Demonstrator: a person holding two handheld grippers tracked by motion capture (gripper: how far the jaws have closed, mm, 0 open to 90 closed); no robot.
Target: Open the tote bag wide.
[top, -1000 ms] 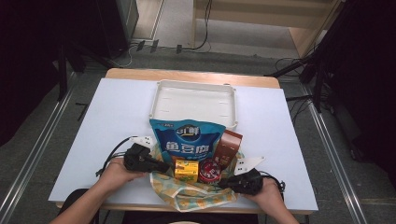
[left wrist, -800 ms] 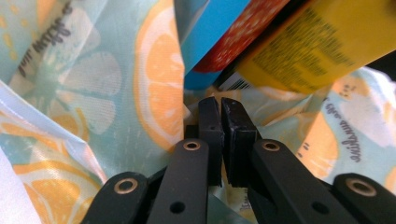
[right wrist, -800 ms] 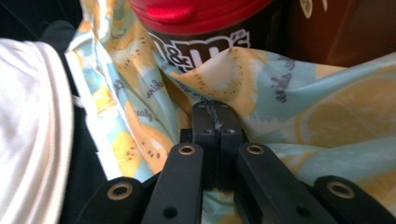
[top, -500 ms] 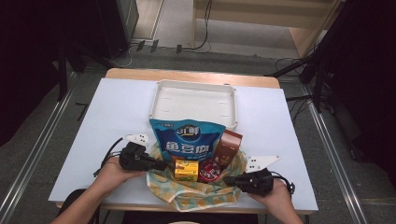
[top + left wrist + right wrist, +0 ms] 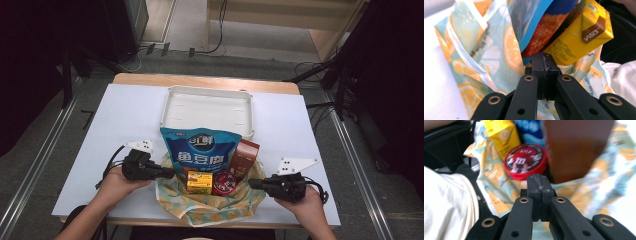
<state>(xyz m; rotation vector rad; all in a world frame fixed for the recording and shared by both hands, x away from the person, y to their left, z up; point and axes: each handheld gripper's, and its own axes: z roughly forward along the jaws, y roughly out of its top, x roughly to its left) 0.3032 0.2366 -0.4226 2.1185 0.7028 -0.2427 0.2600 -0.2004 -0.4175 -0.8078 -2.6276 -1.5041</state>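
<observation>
1. We see the table [image 5: 100, 130] under a white cover; a white tray [image 5: 207, 107] sits at its far middle, nothing in it
2. Just in front of the tray lies a fruit-print cloth bag [image 5: 207, 207] in pale blue with orange slices, its mouth spread open toward the near edge
3. Standing in the bag: a blue snack pouch [image 5: 202, 152] at the back left, a brown carton [image 5: 246, 156] to its right, both leaning against the tray's near wall
4. In front of them we note a yellow drink box [image 5: 199, 181] and, just beside it on the right, a round red candy tin [image 5: 225, 182]
5. The left gripper [image 5: 170, 173] is at the bag's left edge; in the left gripper view its jaws are pressed together on a fold of the bag's fabric, with the yellow box and the pouch right behind the tips
6. The right gripper [image 5: 252, 183] is at the bag's right edge; its jaws are together, and the cloth lies around the tips, but the blurred right gripper view does not let us tell whether fabric is pinched between them
7. In the right gripper view the red tin sits just beyond the tips, the brown carton to its right
8. Both hands come in from the near edge, one on each side of the bag
</observation>
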